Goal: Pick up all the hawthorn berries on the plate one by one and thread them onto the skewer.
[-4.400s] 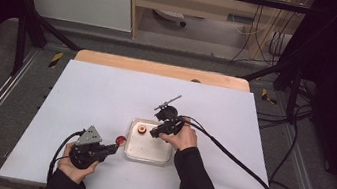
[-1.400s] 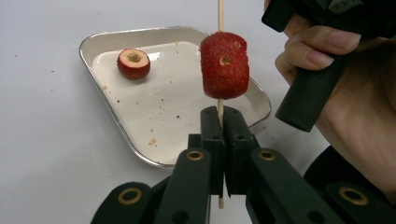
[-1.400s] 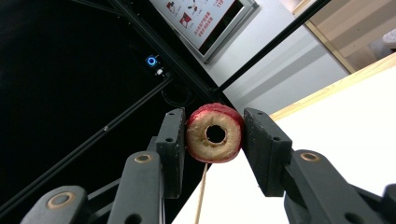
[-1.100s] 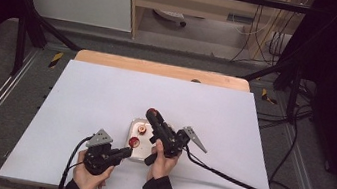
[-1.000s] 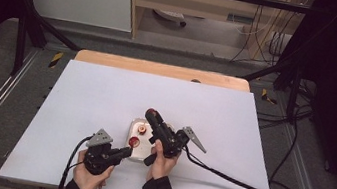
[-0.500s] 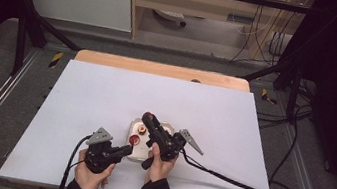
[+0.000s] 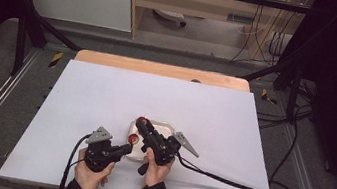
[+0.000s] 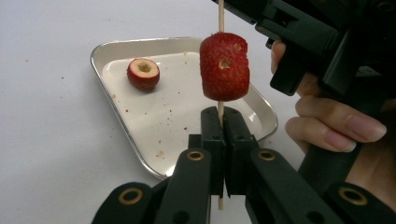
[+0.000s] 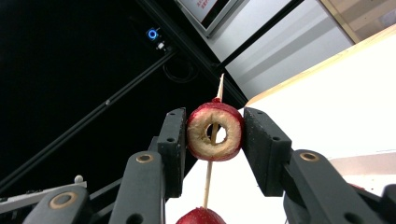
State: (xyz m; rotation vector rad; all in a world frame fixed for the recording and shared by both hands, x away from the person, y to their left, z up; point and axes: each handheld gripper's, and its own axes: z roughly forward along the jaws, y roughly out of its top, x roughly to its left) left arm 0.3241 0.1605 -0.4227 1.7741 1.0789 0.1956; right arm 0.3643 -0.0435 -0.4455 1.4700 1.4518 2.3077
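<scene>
So there's a small metal tray point(image 8: 116, 119) sitting on the white tabletop point(image 7: 105, 95), and it's the only container here. Inside the tray there's one cored red fruit piece point(image 8: 143, 73), looks like a hawthorn, lying near the tray's far corner in the left gripper view with its hollow end facing up. The rest of the tray floor is bare metal with red crumbs and specks scattered over it, and a few specks on the tabletop just outside the rim too

The left gripper point(image 8: 220, 123) has its jaws pressed together, clamped on the lower end of a thin wooden skewer point(image 8: 221, 109) that stands upright over the near side of the tray. A red fruit chunk point(image 8: 224, 66) is already threaded on the skewer, sitting just above the jaws, with a small hole visible in its side

The right gripper point(image 9: 215, 135) is above that, clamped on a second cored hawthorn point(image 9: 215, 131), jaws part way apart with the fruit pinched between the pads. The skewer passes right through the fruit's hollow core and the pointed tip pokes out past it. In the high view both grippers are bunched together at the near edge of the tray, left gripper point(image 7: 124, 149) touching distance from the right one point(image 7: 144, 125), each in a hand
</scene>
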